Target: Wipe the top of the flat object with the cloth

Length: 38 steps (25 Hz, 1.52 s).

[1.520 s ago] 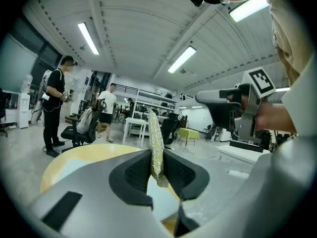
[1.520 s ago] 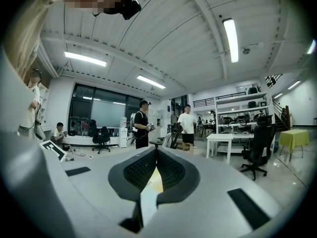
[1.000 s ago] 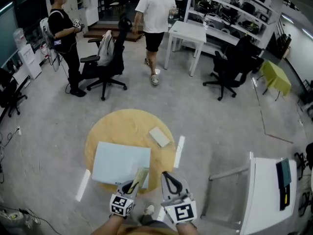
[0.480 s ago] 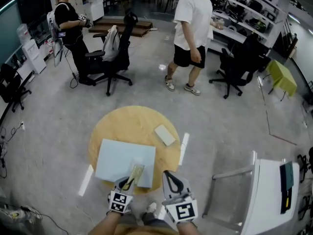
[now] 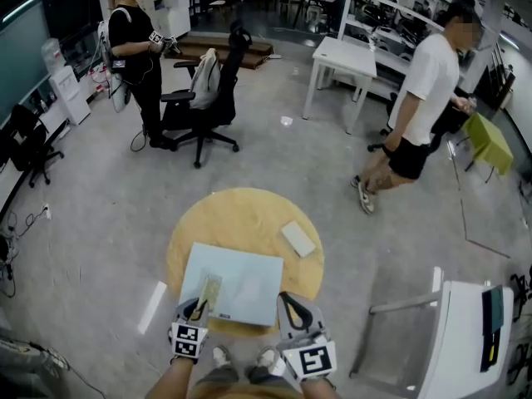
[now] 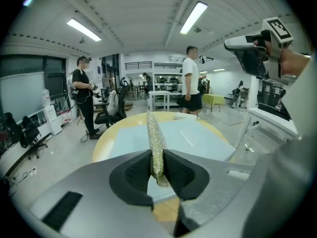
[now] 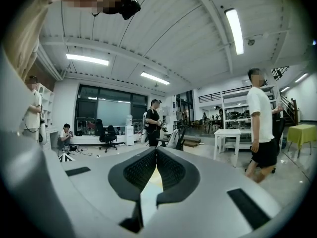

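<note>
"What did the left gripper [image 6: 157, 163] have?"

"Its jaws were clamped on the near end of the cloth [image 6: 155, 143], a yellowish strip running forward from them over the pale blue flat board [image 6: 198, 138]."

"And the right gripper [image 7: 156, 155]?"

"Jaws pressed together, with nothing between them."

"What had changed since half a second before?"

"In the head view the cloth [image 5: 208, 293] had slid left across the board [image 5: 249, 283]. It had lain nearer the right of the near edge, and now it lay by the near left corner. The left gripper [image 5: 198, 307] had gone with it. The right gripper [image 5: 289, 306] stayed by the near right corner. The person in the white shirt [image 5: 420, 110] had walked from behind the round table [image 5: 241, 214] off to the right."

"How were the hands held?"

"Both were low, close to the body, with the jaws pointing away over the table's near rim. From the left gripper view the right gripper [image 6: 252, 53] sat higher, in a hand [image 6: 294, 63], clear of the board."

"Anything else on the table?"

"A small pale pad [image 5: 298, 239], beyond the board's far right corner."
</note>
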Each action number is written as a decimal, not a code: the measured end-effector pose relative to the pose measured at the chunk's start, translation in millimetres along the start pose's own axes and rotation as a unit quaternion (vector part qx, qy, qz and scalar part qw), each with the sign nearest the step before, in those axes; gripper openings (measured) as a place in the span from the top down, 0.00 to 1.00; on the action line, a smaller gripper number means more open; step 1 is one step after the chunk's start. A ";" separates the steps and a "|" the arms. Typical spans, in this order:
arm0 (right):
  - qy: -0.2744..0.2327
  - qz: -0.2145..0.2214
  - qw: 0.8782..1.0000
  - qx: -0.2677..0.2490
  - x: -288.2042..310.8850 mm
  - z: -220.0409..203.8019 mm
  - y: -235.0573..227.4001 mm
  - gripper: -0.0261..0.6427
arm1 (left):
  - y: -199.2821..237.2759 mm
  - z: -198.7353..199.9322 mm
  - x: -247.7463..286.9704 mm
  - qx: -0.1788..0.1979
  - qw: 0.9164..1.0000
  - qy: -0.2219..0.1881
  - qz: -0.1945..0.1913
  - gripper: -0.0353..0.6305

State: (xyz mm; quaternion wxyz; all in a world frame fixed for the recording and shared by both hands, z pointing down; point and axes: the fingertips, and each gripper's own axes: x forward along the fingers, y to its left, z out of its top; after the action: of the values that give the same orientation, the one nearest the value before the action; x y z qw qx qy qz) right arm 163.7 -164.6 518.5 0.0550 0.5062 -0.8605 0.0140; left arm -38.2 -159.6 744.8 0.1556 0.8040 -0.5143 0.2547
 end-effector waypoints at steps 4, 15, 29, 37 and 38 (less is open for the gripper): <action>0.001 0.012 1.000 -0.001 19.5 7.2 23.2 0.96 | 50.0 -17.4 -17.8 -0.011 0.999 0.010 0.034 0.85; -0.002 0.034 0.999 -0.010 58.5 19.3 70.8 0.96 | 114.9 4.0 -51.5 -0.038 0.996 -0.034 0.069 0.85; 0.024 -0.083 0.996 -0.032 -20.4 8.5 -39.7 0.96 | -64.8 95.0 67.4 -0.023 0.991 -0.075 -0.107 0.85; 0.039 -0.123 0.991 -0.020 -48.6 -8.4 -109.7 0.96 | -151.9 108.4 138.0 -0.021 0.987 -0.031 -0.156 0.85; 0.037 -0.125 0.991 -0.018 -48.3 -9.3 -114.6 0.96 | -154.4 106.8 142.5 -0.019 0.987 -0.025 -0.155 0.85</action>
State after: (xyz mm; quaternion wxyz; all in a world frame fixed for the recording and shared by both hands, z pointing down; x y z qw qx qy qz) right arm 287.8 -177.7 518.9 0.0974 0.6075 -0.7883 0.0101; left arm 177.0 -255.6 740.0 0.1955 0.8768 -0.3925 0.1973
